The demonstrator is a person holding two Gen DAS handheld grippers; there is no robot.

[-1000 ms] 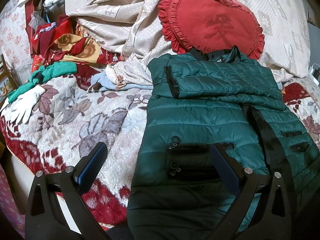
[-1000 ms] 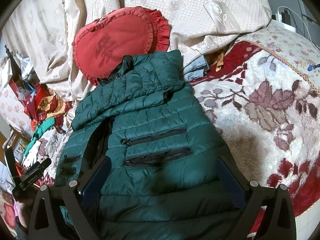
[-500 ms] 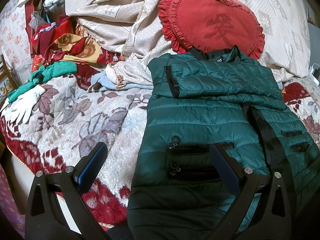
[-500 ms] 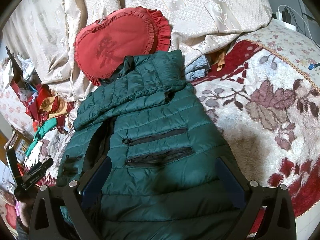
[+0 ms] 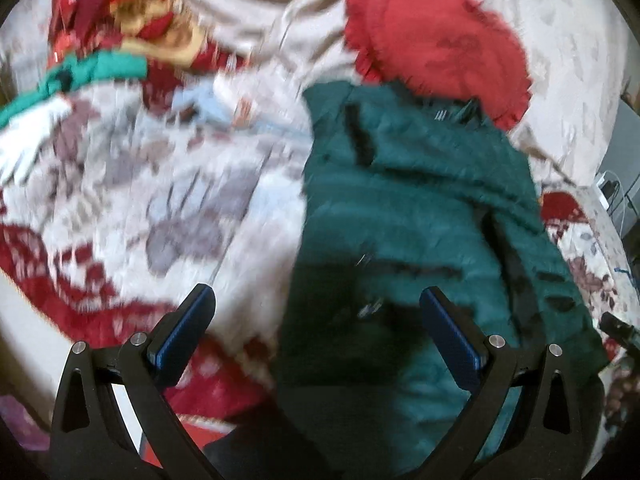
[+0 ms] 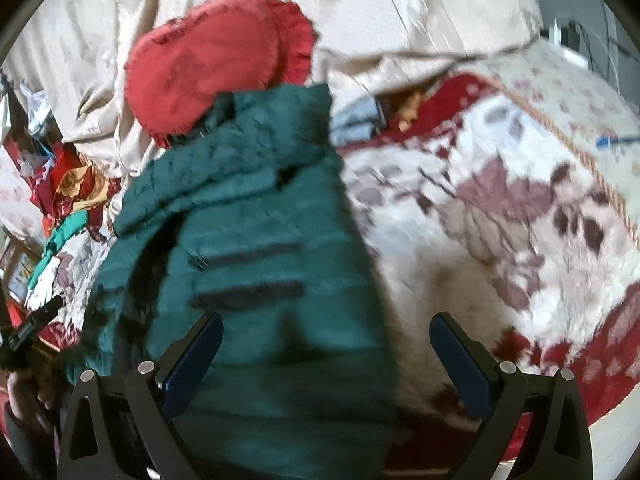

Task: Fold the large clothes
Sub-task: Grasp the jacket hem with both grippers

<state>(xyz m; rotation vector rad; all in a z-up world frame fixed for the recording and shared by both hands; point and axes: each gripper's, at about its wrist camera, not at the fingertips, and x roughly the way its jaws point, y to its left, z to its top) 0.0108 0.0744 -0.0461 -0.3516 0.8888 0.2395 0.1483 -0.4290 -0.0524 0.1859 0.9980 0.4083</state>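
Left wrist view, blurred: left claw [image 5: 316, 320] released, empty, over near hem of green puffer jacket [image 5: 420, 208]. Jacket flat on floral bedspread [image 5: 160, 200], collar touching red heart cushion [image 5: 436, 36].

Right wrist view, blurred: right claw [image 6: 326, 346] released, empty, straddling jacket's right edge.

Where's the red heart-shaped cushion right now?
The red heart-shaped ruffled cushion lies at the far end of the bed, touching the collar of the dark green quilted jacket, against the beige bedspread behind it.
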